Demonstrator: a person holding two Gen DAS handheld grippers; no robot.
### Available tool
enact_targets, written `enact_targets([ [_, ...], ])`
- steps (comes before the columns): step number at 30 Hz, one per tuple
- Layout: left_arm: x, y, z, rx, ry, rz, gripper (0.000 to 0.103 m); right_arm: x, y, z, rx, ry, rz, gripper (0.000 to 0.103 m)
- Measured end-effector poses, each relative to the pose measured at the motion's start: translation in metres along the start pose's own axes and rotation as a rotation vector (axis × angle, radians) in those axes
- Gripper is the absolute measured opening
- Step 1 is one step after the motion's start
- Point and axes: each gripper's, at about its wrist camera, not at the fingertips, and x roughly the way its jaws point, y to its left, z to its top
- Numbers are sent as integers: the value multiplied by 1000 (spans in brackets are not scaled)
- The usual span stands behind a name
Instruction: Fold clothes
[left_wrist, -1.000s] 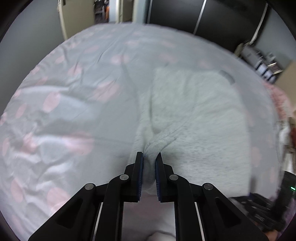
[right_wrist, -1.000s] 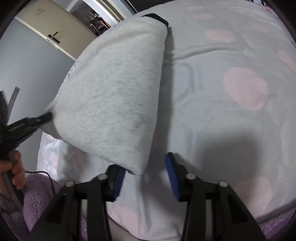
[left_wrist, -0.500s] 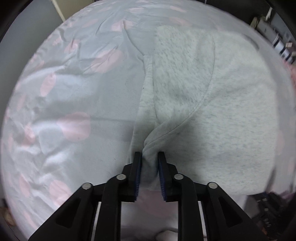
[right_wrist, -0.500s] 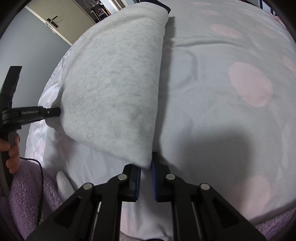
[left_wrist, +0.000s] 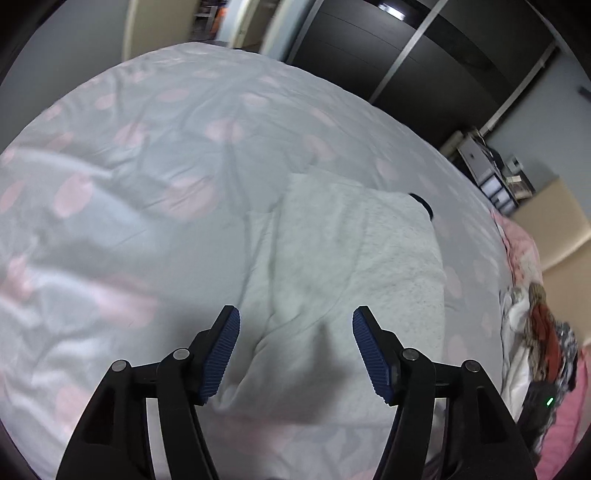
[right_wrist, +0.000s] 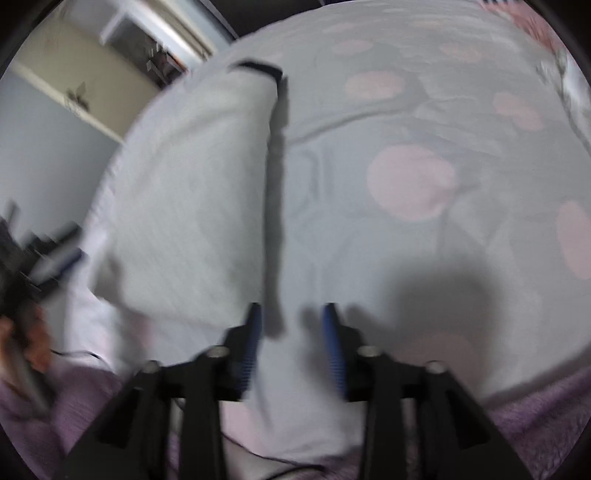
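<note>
Both hand-held grippers, left (left_wrist: 295, 350) and right (right_wrist: 291, 332), hung wide and empty over the garment (left_wrist: 351, 266) on the bed (left_wrist: 147, 166); smoothing its near edge flat seemed wise.

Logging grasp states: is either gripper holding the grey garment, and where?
Neither. The left gripper and right gripper are open above the folded grey garment.

Left wrist view: high over the near bed edge, tilted down across the bedspread (left_wrist: 155, 236) toward the wardrobe (left_wrist: 424, 70). Right wrist view: lower, closer, blurred, facing up the bed toward a doorway (right_wrist: 147, 48). Both share the folded grey garment (left_wrist: 354, 258) (right_wrist: 192, 199).
</note>
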Motion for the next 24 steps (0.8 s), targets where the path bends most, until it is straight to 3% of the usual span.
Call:
enact_targets([
  [3, 21, 0, 18, 28, 12, 11, 74, 1, 2, 18, 36, -18, 81, 50],
  [11, 70, 37, 49, -72, 44, -67, 74, 20, 17, 72, -29, -44, 150, 52],
  [16, 96, 39, 64, -4, 66, -73, 74, 47, 29, 109, -31, -26, 204, 57],
  [24, 121, 53, 70, -41, 110, -209, 74, 106, 23, 162, 22, 60, 247, 63],
])
